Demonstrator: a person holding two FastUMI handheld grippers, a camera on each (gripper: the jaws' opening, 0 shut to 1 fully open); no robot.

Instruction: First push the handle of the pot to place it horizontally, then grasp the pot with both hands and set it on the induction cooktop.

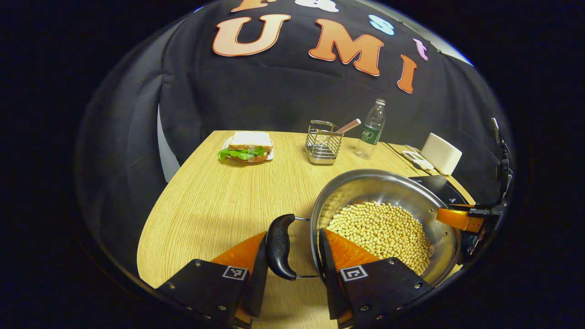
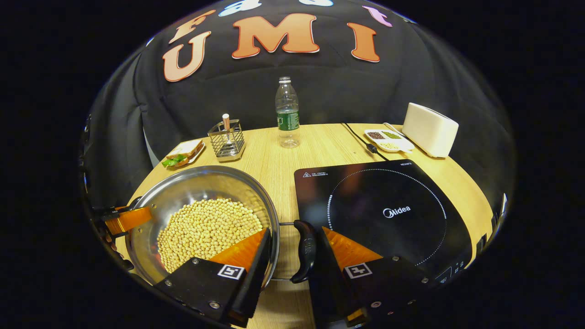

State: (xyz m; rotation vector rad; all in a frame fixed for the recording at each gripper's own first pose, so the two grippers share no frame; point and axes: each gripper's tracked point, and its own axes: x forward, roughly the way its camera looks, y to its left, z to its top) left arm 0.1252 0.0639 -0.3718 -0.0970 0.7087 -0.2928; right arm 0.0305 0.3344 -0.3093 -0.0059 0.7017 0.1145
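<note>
Wooden bench (image 1: 205, 205), black-draped booth. Left gripper (image 1: 292, 249): fingers straddle one black pot handle (image 1: 279, 246), parted, contact uncertain. Right gripper (image 2: 292, 249): fingers straddle the opposite handle (image 2: 305, 249) likewise. Pot (image 2: 183, 187) of soybeans (image 2: 205, 230) sits just left of the induction cooktop (image 2: 384, 210); bottle (image 2: 287, 112) behind the cooktop.
</note>
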